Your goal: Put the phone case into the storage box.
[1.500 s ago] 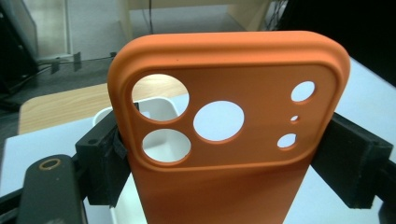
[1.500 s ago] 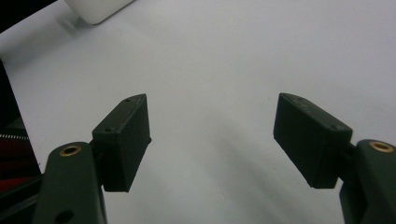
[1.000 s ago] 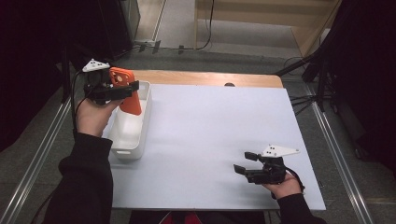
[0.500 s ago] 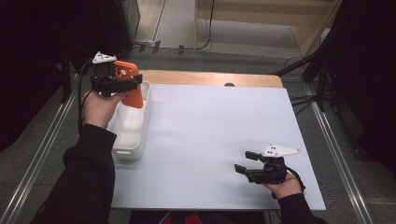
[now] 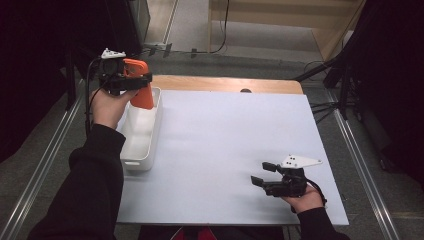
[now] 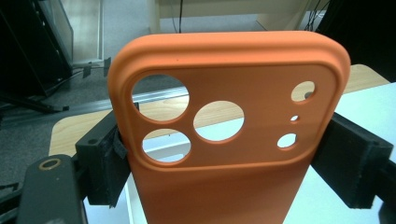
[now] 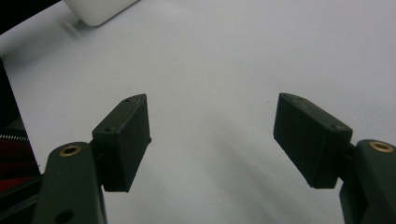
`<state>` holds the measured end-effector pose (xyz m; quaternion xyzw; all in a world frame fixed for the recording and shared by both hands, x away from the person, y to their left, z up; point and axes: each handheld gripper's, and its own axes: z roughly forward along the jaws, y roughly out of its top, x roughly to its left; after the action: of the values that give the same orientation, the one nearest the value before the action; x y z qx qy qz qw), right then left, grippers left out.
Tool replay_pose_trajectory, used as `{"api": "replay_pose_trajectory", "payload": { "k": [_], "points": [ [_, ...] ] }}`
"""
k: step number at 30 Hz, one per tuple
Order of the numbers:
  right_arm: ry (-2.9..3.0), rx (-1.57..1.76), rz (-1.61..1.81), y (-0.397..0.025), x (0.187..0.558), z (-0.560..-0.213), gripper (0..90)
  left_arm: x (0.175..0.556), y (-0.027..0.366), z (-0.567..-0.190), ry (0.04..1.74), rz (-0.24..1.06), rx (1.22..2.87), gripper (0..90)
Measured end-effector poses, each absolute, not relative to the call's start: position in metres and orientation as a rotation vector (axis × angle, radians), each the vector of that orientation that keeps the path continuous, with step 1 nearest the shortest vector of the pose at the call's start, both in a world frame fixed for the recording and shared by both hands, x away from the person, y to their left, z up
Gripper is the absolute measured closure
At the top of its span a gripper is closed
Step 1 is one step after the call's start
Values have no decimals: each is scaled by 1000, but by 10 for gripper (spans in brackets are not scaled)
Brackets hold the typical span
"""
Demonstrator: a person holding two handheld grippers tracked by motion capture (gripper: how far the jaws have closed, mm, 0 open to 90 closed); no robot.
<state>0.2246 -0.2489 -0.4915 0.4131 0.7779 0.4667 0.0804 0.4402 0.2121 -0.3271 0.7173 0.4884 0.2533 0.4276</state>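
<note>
An orange phone case (image 5: 141, 90) is clamped by its two long edges between the jaws of the left gripper (image 5: 131, 82), and it is held in the air above the far end of a white tray (image 5: 137, 150). In the left gripper view the case (image 6: 229, 140) is seen upright, with its camera holes at the top. The tray is placed on the left edge of the white surface (image 5: 230, 145). The right gripper (image 5: 261, 174) is kept low at the near right part of the surface, with its jaws wide apart and nothing between them.
</note>
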Motion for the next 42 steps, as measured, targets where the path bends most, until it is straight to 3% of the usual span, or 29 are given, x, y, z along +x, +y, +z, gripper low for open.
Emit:
{"api": "replay_pose_trajectory", "payload": {
  "k": [29,42],
  "points": [
    [2313,1242,1409,-251,225,-491,260,468,203,-349,1295,730,1736,154],
    [2314,1240,1415,-250,225,-491,260,479,204,-359,1317,713,1723,154]
  ]
}}
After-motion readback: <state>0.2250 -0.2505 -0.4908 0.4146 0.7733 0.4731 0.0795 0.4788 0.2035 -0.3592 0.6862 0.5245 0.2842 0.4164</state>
